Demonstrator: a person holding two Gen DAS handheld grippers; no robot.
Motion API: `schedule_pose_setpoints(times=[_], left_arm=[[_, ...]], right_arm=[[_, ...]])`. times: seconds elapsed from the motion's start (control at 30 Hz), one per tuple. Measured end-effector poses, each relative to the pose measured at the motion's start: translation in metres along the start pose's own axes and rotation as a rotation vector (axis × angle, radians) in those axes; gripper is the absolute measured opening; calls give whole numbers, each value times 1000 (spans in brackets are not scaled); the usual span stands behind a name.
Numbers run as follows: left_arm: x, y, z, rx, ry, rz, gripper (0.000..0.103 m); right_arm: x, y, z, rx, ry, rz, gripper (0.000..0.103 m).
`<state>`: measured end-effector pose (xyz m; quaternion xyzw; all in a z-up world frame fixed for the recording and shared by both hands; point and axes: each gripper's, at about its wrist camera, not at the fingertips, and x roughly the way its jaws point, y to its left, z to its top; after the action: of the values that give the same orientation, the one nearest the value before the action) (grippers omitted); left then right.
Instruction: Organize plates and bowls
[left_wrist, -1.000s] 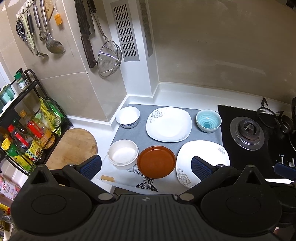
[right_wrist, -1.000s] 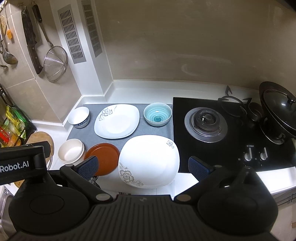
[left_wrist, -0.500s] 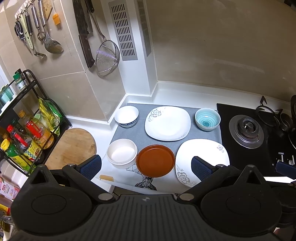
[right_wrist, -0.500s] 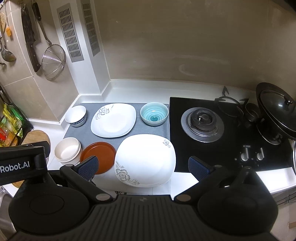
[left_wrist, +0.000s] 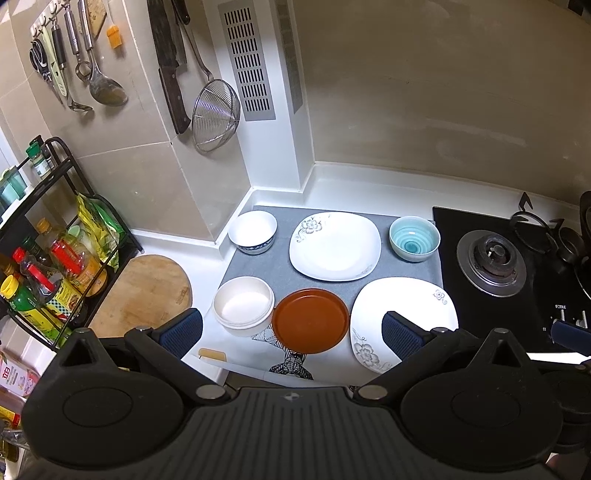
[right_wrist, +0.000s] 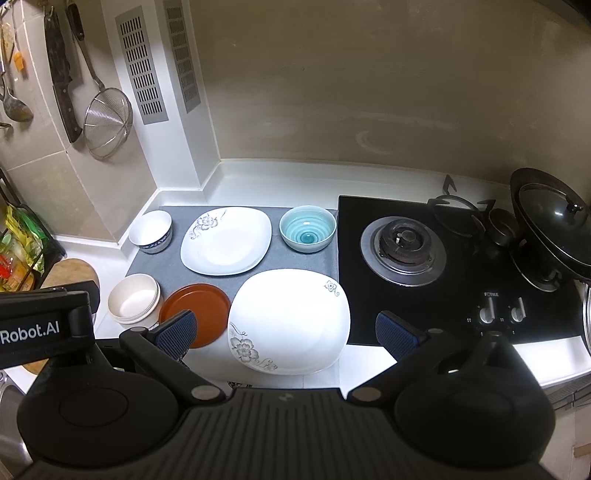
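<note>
Only right view shows lidded wok (right_wrist: 554, 221), perhaps.

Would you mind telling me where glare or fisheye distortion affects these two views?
Left wrist view: bright glare on the countertop beside the cream bowl; walls bow at the edges. Right wrist view: the near white plate is washed out, and the counter edge by the stove glares.
</note>
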<state>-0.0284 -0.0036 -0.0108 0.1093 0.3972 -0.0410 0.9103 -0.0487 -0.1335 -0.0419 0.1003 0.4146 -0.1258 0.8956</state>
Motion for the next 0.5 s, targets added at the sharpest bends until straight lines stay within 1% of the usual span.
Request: schedule_pose_setpoints(times=[0.07, 0.17, 0.23, 0.27, 0.37, 0.43, 0.5], left_arm=[[2, 1, -1, 1, 8, 1, 103], [7, 2, -3, 5, 36, -4, 103], [10, 5, -4, 0, 47, -4, 103], [11, 6, -5, 0, 50, -3, 103], [15, 11, -4, -6, 56, 0, 103], [18, 13, -5, -13, 61, 2, 103], [22, 15, -5, -17, 66, 2, 103]], right_arm=[[2, 2, 0, -9, 2, -9, 103], [12, 6, 0, -40, 28, -54, 103], [22, 6, 1, -45, 59, -138, 103], [27, 3, 1, -37, 74, -163, 103], [37, -7, -1, 9, 114, -124, 103], [40, -6, -6, -10, 113, -123, 103], [42, -4, -9, -32, 114, -89, 103]])
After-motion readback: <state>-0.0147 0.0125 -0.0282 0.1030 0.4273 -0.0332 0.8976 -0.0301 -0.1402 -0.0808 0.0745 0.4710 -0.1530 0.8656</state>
